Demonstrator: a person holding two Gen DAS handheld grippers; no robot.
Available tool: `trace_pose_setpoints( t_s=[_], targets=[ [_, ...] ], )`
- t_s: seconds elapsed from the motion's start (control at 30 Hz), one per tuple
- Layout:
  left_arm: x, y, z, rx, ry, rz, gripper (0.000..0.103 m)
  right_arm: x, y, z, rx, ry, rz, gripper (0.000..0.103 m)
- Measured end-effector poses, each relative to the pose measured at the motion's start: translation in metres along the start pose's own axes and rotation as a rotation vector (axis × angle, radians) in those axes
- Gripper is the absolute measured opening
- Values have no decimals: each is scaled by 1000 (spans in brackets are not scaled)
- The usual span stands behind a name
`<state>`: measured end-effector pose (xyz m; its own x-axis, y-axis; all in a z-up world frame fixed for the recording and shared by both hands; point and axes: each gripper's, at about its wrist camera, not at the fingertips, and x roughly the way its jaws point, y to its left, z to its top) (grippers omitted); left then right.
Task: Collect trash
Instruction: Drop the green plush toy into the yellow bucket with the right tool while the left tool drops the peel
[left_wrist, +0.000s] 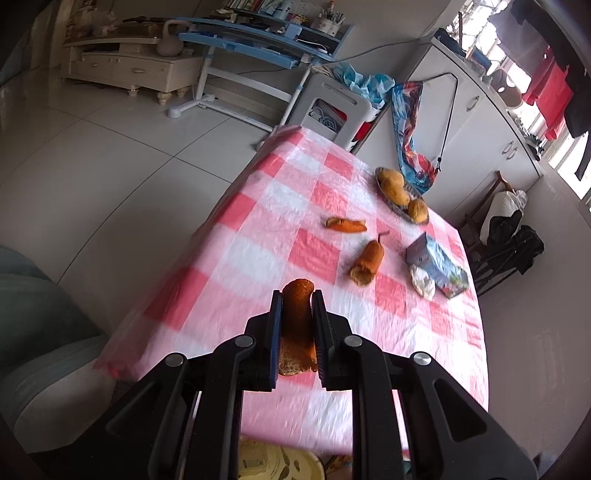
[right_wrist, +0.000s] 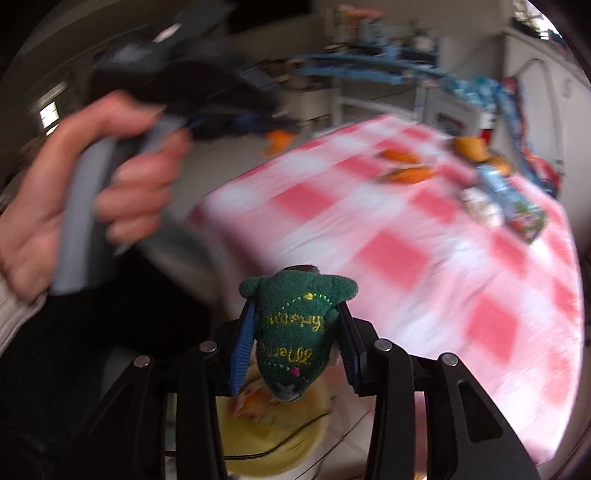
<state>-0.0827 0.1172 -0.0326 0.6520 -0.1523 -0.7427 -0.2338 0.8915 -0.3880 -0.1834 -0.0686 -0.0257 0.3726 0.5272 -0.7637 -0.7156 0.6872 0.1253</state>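
The left gripper (left_wrist: 297, 295) is clamping an orange peel (left_wrist: 297, 325) above a pink checked tablecloth (left_wrist: 258, 258), tiled floor beyond. More peel (left_wrist: 367, 263) is lying farther along the cloth. The right gripper (right_wrist: 297, 317) is squeezing a green knitted toy (right_wrist: 295, 332) over a yellow bin (right_wrist: 273, 435). A hand (right_wrist: 92, 184) is gripping the other tool's grey handle, tilted downward.

Grippers: we see the left gripper (left_wrist: 297, 325) black, blue pads, silver screws.
Sleeve (right_wrist: 14, 321): pale ribbed knit.
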Motion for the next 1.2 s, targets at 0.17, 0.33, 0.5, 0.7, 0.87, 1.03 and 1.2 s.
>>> trace_pose_setpoints(
  t_s=[0.17,0.33,0.5,0.7,0.87,1.03,1.2],
  targets=[
    [-14,-2,-27,43,19,9,15,16,34,-24,-97,115,39,54],
    [-29,0,-60,92,48,30,15,3,41,-35,-113,98,-10,70],
    [-41,6,-93,116,103,45,15,-25,26,-32,-42,2,-80,79],
    [-34,-1,-144,200,259,51,16,-45,5,-30,81,-78,-149,83],
    [-27,-8,-170,276,343,83,30,-49,-5,-34,137,-95,-194,86],
    [-41,1,-158,219,244,90,49,-52,-8,-38,151,-99,-211,88],
    [-50,9,-145,155,177,96,55,-49,-5,-39,136,-88,-215,89]
  ],
)
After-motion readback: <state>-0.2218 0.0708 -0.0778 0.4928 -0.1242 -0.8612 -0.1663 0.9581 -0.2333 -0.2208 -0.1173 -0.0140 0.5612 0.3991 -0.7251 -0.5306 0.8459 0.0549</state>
